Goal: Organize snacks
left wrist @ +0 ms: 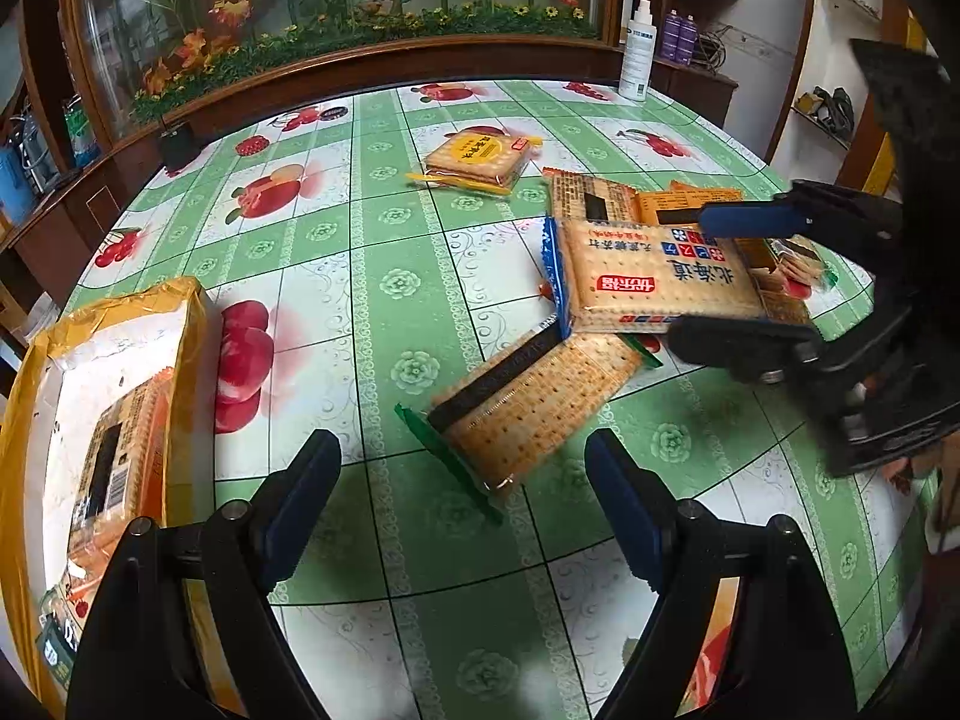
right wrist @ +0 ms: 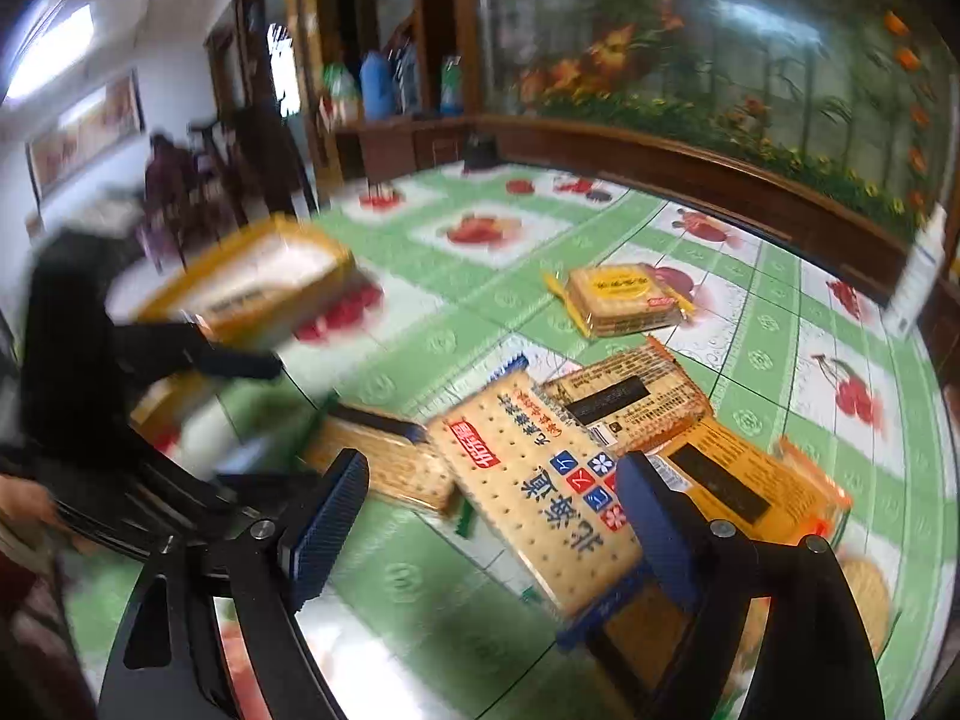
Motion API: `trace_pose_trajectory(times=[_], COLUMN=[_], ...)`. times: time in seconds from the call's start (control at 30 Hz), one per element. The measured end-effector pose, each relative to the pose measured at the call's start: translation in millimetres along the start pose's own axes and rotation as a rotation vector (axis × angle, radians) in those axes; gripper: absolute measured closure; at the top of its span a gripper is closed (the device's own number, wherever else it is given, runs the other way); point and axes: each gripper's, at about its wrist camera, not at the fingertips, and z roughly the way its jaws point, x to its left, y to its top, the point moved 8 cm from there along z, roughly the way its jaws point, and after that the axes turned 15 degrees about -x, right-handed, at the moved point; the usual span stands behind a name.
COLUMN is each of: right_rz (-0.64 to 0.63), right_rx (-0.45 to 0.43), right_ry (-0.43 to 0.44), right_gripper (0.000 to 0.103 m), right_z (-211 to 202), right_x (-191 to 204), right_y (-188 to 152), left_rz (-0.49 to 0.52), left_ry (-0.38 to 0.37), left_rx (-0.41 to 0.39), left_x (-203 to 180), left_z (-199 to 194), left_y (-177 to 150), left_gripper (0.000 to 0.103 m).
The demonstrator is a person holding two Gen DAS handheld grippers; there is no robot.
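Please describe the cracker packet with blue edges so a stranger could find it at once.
On the green fruit-print tablecloth, find the heap of cracker packets. The blue-edged clear packet lies on top, between the right gripper's open jaws. Only it has blue ends and a red label.

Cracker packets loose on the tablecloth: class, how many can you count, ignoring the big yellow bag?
6: yellow packet far back; orange packet and second orange packet behind the blue-edged packet; green-edged packet nearest; sixth packet partly hidden under the blue-edged one. Others may be hidden.

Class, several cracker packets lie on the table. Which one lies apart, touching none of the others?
The yellow-trimmed cracker packet, face up with a round yellow label, farthest back on the table. The other packets overlap in a heap.
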Motion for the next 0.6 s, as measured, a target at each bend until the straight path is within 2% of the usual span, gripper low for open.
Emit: trace_pose_trajectory(times=[0.1, 0.2, 0.33, 0.43, 0.5, 0.6], right_rz=[-0.043, -0.053, -0.076, -0.068, -0.029, 0.017], right_rx=[0.032, 0.044, 0.104, 0.118, 0.111, 0.101], right_ry=[-0.025, -0.018, 0.007, 0.015, 0.040, 0.044], right_gripper=[0.017, 0.017, 0.017, 0.025, 0.038, 0.041], right_z=[11.8, 17.9, 29.1, 32.6, 31.1, 24.9], right_x=[-6.5, -12.0, -15.0, -17.0, -15.9, -15.4], right_y=[-8.0, -6.9, -11.6, -13.2, -12.6, -13.1], left_rz=[0.011, 0.036, 0.061, 0.090, 0.110, 0.144], left_ry=[-0.011, -0.013, -0.036, -0.037, -0.041, -0.053], left_rx=[0.017, 0.028, 0.038, 0.056, 0.069, 0.090], left_x=[0.1, -1.4, -7.6, -10.1, -12.4, -17.0], left_z=[5.7, 9.5, 12.4, 16.6, 19.9, 27.2], left_y=[-0.7, -1.8, -2.1, -3.1, -3.7, -2.5], left_gripper=[0.019, 0.019, 0.019, 0.019, 0.019, 0.019])
